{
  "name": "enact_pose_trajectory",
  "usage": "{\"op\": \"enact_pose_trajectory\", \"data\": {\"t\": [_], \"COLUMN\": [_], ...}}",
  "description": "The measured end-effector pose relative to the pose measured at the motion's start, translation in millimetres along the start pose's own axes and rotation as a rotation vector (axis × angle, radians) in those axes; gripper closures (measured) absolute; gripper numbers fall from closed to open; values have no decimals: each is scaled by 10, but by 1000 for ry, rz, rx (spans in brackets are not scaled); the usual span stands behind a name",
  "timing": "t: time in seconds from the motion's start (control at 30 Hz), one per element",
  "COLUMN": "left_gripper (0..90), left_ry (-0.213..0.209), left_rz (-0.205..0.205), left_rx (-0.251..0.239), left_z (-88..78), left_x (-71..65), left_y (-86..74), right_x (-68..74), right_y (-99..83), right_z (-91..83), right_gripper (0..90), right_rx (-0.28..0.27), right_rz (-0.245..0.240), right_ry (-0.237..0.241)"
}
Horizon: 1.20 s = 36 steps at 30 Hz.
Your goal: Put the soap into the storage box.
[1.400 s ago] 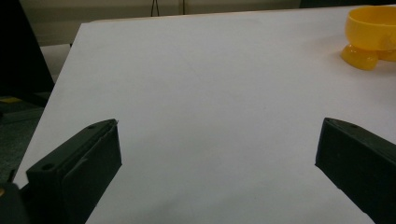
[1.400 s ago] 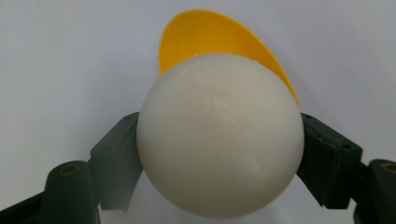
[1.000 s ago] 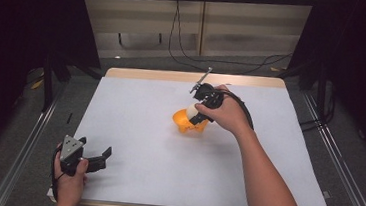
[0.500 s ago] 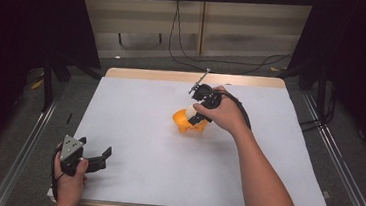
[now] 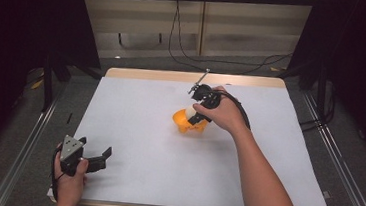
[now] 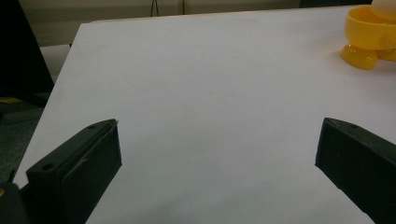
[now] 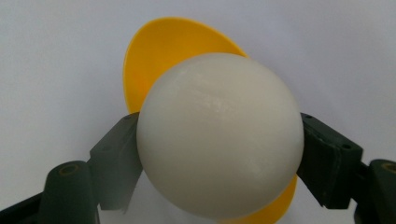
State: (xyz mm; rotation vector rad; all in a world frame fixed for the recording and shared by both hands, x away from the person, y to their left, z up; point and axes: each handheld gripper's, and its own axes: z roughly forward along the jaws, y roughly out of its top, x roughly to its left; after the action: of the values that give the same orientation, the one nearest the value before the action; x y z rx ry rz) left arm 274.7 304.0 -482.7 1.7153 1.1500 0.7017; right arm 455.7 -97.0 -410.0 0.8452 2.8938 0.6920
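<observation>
A: Egg (image 7: 218,135), white and smooth, sits clamped between the jaws of our right gripper (image 7: 218,154), directly over the yellow cup (image 7: 163,56). How far along do we judge the work to be?

B: Partly done, we would say. We have the egg in a firm hold at the cup, but it is not yet released. Whether it is going into the cup or coming out, we cannot tell. Either way, one move is left: lower and let go, or lift clear.

A: Going left to right, what does the high view show of our pose?

B: At the near left corner of the table (image 5: 135,104), our left hand (image 5: 70,176) holds the left gripper (image 5: 97,156) low over the surface, its jaws spread wide with nothing between them. The left gripper view confirms the gap: bare white table between the two jaws, with the cup (image 6: 370,35) far off at the upper right.

A: And to the right?

B: Near the table's middle stands the cup (image 5: 187,123). Our right forearm reaches forward from the near right edge, and the right hand (image 5: 225,112) tilts its gripper (image 5: 193,115) down and leftward into the cup's mouth, where the egg (image 5: 190,113) shows pale at the rim.
</observation>
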Motion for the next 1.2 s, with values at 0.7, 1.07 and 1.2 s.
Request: {"op": "enact_pose_trajectory", "data": {"t": [0.7, 1.07, 1.2], "left_gripper": [0, 0, 0], "left_ry": [3, 7, 10], "left_rz": [9, 5, 4], "left_rx": [2, 3, 1], "left_z": [1, 2, 5], "left_x": [-3, -6, -8], "left_y": [1, 1, 2], "right_x": [64, 114, 109], "right_y": [-42, -280, -402], "right_z": [-197, -313, -307], "right_gripper": [158, 72, 34], "right_rx": [-54, -76, -82], "right_rz": [14, 65, 89], "right_ry": [-31, -40, -32]}}
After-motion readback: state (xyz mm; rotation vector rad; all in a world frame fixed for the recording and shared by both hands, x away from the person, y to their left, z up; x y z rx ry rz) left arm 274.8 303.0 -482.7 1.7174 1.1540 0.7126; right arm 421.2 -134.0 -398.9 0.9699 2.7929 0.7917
